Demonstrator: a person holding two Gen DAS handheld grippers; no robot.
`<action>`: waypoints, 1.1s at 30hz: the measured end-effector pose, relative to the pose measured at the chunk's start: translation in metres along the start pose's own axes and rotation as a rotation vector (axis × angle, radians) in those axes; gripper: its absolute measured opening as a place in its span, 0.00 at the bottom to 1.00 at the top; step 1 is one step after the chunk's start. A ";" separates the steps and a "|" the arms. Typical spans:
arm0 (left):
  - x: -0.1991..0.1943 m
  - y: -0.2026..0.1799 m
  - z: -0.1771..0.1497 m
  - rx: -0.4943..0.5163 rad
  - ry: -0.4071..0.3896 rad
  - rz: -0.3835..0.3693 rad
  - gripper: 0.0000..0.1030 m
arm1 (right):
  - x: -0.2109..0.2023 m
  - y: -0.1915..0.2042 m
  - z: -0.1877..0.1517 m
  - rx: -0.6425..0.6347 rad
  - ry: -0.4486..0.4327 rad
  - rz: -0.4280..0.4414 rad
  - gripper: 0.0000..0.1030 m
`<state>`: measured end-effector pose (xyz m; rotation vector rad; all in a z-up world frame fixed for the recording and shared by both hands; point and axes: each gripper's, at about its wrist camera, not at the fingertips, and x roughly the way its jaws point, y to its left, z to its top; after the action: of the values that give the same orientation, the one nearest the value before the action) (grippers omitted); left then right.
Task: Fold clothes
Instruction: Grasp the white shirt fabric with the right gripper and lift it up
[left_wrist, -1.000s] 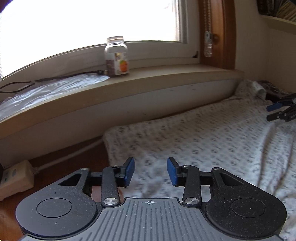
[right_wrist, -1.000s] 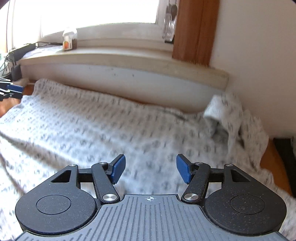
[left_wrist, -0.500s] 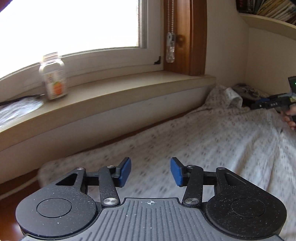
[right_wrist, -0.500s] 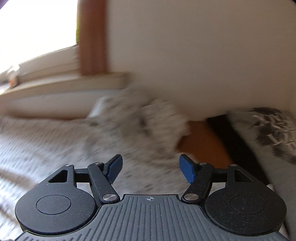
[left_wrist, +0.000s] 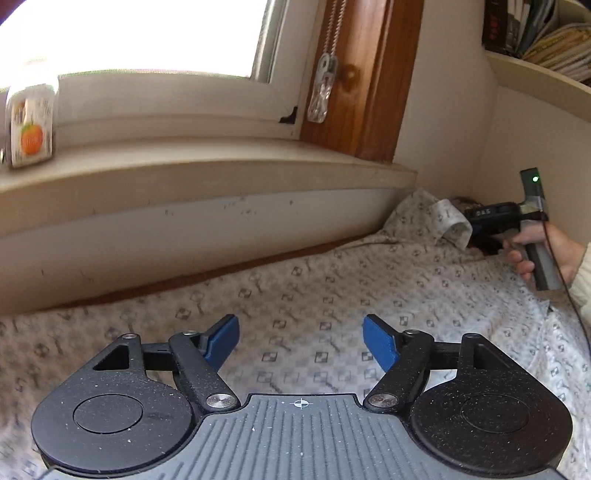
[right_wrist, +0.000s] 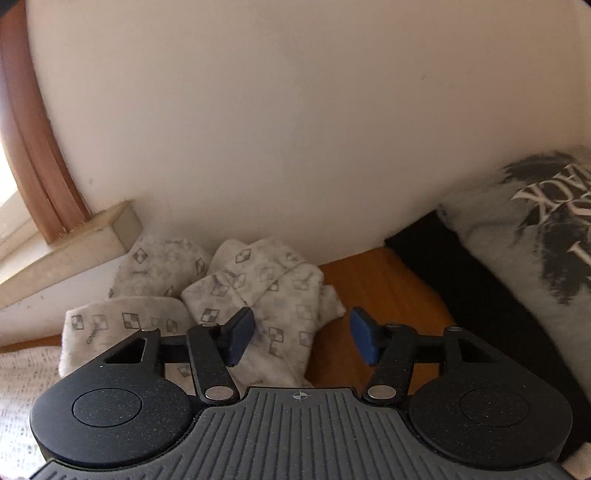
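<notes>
Left wrist view: our left hand-held gripper (left_wrist: 299, 341), jaws just widened and empty, has slid along the patterned garment (left_wrist: 332, 295) towards the windowsill (left_wrist: 207, 166)'s end; right hand-held gripper (right_wrist: 302, 338), jaws apart and just narrowing, now straddles its bunched sleeve (right_wrist: 266, 288).

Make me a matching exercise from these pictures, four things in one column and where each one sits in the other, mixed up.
1 jar
2 patterned garment
3 grey printed garment
4 books

A on the high shelf
B spread under the left gripper
C on the windowsill
D right of the right gripper, by the wall

Pairs: 1-C, 2-B, 3-D, 4-A
</notes>
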<state>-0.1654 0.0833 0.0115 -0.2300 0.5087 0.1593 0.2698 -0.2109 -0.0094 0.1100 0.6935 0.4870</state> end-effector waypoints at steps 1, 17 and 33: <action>0.001 0.002 -0.001 -0.011 0.003 -0.007 0.75 | 0.004 0.001 -0.001 0.000 0.014 -0.001 0.56; -0.003 0.009 -0.003 -0.034 0.000 -0.024 0.78 | -0.114 0.074 0.063 -0.131 -0.275 0.011 0.10; -0.009 0.010 -0.001 -0.033 -0.026 -0.033 0.82 | -0.131 0.258 0.020 -0.431 -0.155 0.286 0.15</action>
<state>-0.1754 0.0915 0.0128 -0.2679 0.4763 0.1381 0.0941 -0.0430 0.1484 -0.1602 0.4092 0.8829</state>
